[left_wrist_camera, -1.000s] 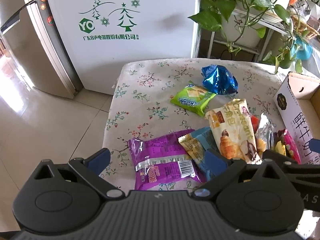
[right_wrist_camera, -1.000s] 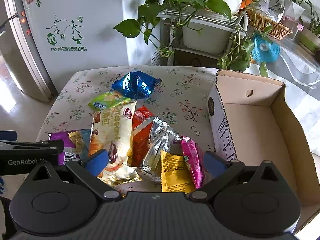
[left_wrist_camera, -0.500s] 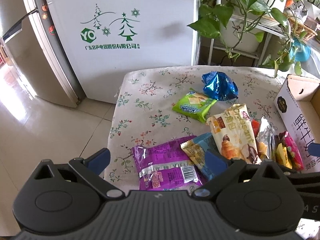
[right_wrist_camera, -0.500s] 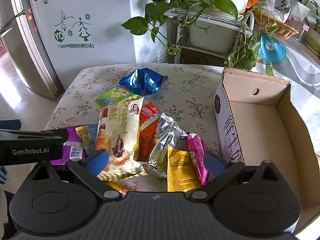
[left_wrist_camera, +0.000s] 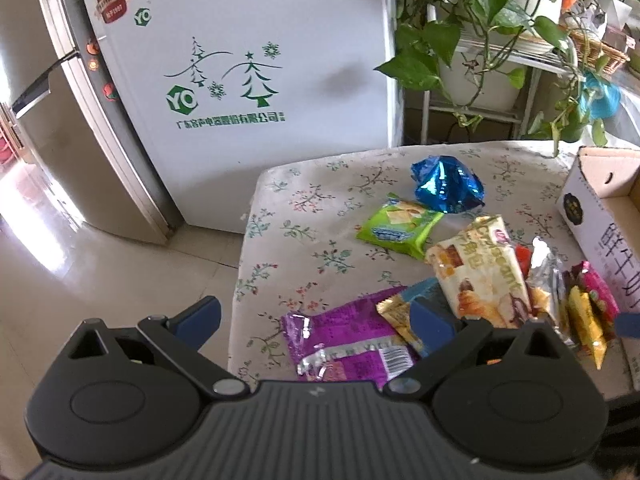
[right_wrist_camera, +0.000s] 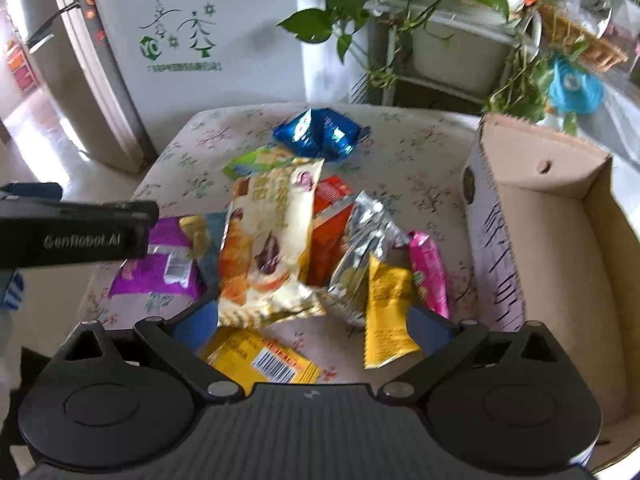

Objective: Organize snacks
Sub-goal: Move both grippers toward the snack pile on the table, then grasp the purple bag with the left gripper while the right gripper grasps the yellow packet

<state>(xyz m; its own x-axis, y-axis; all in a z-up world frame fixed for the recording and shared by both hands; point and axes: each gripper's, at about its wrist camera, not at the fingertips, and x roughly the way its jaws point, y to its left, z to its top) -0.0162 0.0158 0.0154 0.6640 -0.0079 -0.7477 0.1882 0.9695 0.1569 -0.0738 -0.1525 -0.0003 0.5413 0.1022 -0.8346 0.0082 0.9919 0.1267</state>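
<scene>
Snack packets lie on a floral tablecloth (left_wrist_camera: 304,216): a blue foil bag (left_wrist_camera: 446,184) (right_wrist_camera: 320,134), a green packet (left_wrist_camera: 398,228), a cream croissant pack (left_wrist_camera: 484,276) (right_wrist_camera: 268,240), a purple packet (left_wrist_camera: 344,340) (right_wrist_camera: 160,260), a silver pouch (right_wrist_camera: 364,248), a yellow sachet (right_wrist_camera: 386,308) and a pink bar (right_wrist_camera: 430,272). An empty cardboard box (right_wrist_camera: 560,260) stands at the right. My left gripper (left_wrist_camera: 316,318) hangs open above the purple packet. My right gripper (right_wrist_camera: 312,326) is open above the near end of the croissant pack and yellow sachet.
A white fridge (left_wrist_camera: 248,80) and a silver fridge (left_wrist_camera: 52,140) stand beyond the table's far-left corner. A plant rack with trailing leaves (right_wrist_camera: 420,32) is behind the table. Tiled floor (left_wrist_camera: 100,280) lies left of the table edge. A yellow barcoded packet (right_wrist_camera: 264,356) lies nearest me.
Both grippers have drawn back and risen, so more of the table and room shows. The snacks have not moved. Both grippers stay open.
</scene>
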